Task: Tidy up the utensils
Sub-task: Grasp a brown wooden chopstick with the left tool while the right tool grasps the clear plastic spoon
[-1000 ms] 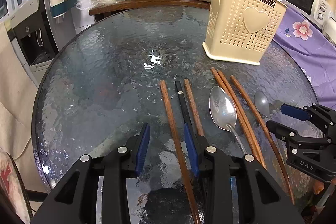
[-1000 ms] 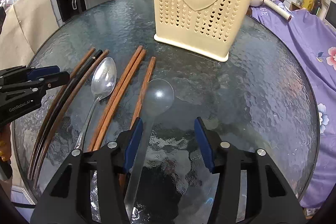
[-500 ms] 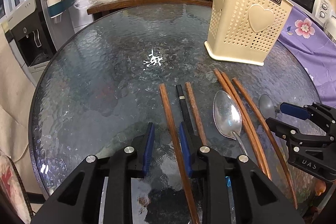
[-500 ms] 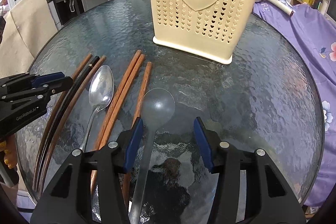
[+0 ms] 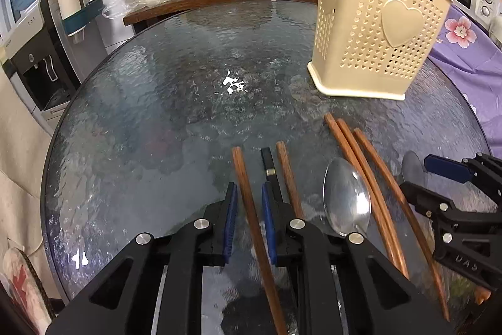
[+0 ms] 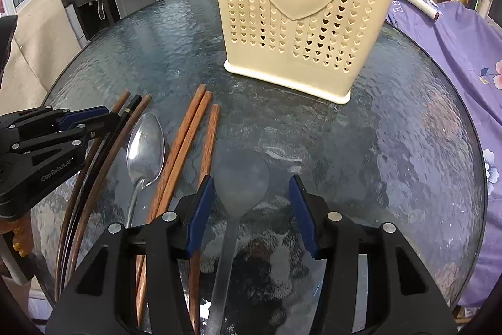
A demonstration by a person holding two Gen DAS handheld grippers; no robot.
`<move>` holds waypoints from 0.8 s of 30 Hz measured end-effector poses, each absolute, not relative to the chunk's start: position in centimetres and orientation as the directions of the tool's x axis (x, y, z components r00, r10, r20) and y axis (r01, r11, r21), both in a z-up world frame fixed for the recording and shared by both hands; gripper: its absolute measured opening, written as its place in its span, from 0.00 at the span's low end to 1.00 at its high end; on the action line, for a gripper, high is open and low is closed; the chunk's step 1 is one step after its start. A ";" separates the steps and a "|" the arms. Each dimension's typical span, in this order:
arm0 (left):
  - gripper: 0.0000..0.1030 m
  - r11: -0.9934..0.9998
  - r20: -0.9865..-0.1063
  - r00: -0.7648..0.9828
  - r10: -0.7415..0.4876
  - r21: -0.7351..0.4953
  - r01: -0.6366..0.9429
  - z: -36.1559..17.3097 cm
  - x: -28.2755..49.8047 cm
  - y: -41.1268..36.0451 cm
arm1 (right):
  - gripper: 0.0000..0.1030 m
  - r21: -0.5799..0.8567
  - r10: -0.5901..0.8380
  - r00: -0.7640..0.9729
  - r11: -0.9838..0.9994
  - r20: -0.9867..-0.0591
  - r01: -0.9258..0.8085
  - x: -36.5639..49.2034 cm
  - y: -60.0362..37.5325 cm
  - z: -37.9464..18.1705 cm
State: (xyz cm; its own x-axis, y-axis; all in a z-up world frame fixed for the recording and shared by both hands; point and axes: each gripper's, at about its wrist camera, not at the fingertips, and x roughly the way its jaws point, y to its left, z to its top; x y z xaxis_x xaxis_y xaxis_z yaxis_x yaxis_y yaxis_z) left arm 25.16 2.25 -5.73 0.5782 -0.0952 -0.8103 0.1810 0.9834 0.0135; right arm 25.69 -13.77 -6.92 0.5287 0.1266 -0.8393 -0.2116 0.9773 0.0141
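The left gripper (image 5: 248,222) has its jaws narrowed around a brown chopstick (image 5: 251,215), pads close to it on both sides; actual contact cannot be told. Just right of those jaws lie a black chopstick (image 5: 269,165), another brown one, then a steel spoon (image 5: 346,203). The right gripper (image 6: 249,214) has its jaws wide apart astride a pale spoon (image 6: 241,178) lying flat on the glass tabletop (image 6: 392,153). Beyond both stands the cream holder (image 6: 304,21), upright.
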 end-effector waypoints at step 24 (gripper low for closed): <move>0.07 0.990 -0.765 0.633 -0.118 -0.041 0.135 -3.5 24.9 2.6 | 0.36 0.032 0.164 0.587 0.973 -0.793 -0.229 25.0 -14.5 -5.5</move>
State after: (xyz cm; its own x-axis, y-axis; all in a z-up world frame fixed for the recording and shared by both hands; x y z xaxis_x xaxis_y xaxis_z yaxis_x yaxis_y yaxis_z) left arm 24.94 2.62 -3.46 0.6331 -0.1179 -0.7651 0.1346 0.9900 -0.0412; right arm 24.98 -14.46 -5.53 0.5871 0.1643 -0.7927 -0.2289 0.9729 0.0322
